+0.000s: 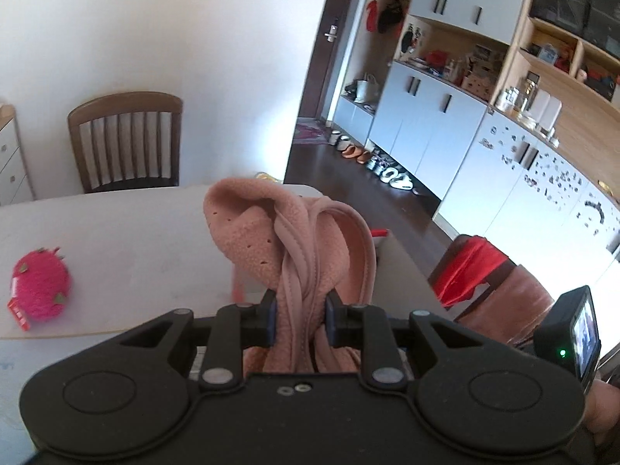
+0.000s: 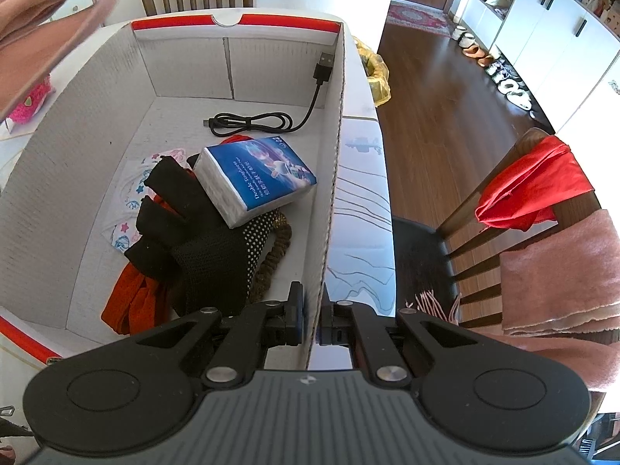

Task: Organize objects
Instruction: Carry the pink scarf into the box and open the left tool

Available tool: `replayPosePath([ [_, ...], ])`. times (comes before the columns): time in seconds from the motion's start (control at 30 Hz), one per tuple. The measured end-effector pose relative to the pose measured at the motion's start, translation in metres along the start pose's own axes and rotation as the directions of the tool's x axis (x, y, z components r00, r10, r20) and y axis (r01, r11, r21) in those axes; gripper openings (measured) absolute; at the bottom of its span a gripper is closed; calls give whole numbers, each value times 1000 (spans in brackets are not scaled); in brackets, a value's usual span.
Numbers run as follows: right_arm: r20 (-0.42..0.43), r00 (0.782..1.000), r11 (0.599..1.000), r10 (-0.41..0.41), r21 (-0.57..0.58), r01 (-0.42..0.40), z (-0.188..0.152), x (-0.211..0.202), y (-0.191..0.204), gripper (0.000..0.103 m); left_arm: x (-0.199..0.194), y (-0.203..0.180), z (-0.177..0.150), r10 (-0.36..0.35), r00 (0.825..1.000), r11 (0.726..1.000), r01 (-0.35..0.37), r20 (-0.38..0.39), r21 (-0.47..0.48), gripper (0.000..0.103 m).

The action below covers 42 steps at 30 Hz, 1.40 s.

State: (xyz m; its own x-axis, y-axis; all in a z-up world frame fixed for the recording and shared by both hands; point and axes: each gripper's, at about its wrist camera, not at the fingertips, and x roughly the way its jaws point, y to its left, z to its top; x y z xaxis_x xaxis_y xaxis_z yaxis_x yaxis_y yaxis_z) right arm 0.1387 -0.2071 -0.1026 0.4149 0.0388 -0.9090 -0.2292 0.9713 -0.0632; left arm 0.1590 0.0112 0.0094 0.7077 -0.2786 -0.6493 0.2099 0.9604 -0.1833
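Left tool (image 1: 300,319): clamped on pink fleece garment (image 1: 286,232), held above the desk (image 1: 116,224).
Right tool (image 2: 312,319): clamped on right wall of cardboard box (image 2: 331,193).
Box contents: tissue pack (image 2: 255,178) centre; black glove (image 2: 193,232) at 7 o'clock of it; USB cable (image 2: 263,120) at 12 o'clock.
Desk: pink dragon-fruit toy (image 1: 40,285), at 9 o'clock of the garment.

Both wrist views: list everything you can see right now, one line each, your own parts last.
pink fleece garment: one, pink, clamped in left gripper, lifted above table
cardboard box: one, white with red rim, on table
USB cable: one, black, in box, far end
tissue pack: one, blue-white, on gloves in box
gloves: black, count unclear, in box
red cloth: one, under gloves
dragon fruit toy: one, magenta, on table
table: one, white
chairs: two, brown wood
left gripper: shut on garment
right gripper: fingers pinching box wall
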Motion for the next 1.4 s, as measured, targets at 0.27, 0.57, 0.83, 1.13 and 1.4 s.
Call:
replayPosePath([
  [0.27, 3, 1000, 1000, 5, -1, -5, 1, 1, 0, 5, 37, -42, -9, 36, 998, 997, -32, -52, 74, 21],
  [0.57, 10, 1000, 1000, 12, -1, -12, 4, 1, 1, 5, 75, -65, -30, 171, 980, 969, -149, -98, 199, 22],
  [0.83, 9, 1000, 1000, 15, -1, -15, 4, 1, 1, 5, 98, -66, -40, 247, 955, 939, -194, -166, 283, 23],
  [1.13, 10, 1000, 1000, 16, -1, -16, 2, 1, 1, 6, 125, -58, -50, 244, 904, 948, -145, -352, 283, 25],
  [1.4, 9, 1000, 1000, 18, 1, -18, 2, 2, 1, 6, 131, -46, -54, 199, 887, 968, -113, -417, 223, 30],
])
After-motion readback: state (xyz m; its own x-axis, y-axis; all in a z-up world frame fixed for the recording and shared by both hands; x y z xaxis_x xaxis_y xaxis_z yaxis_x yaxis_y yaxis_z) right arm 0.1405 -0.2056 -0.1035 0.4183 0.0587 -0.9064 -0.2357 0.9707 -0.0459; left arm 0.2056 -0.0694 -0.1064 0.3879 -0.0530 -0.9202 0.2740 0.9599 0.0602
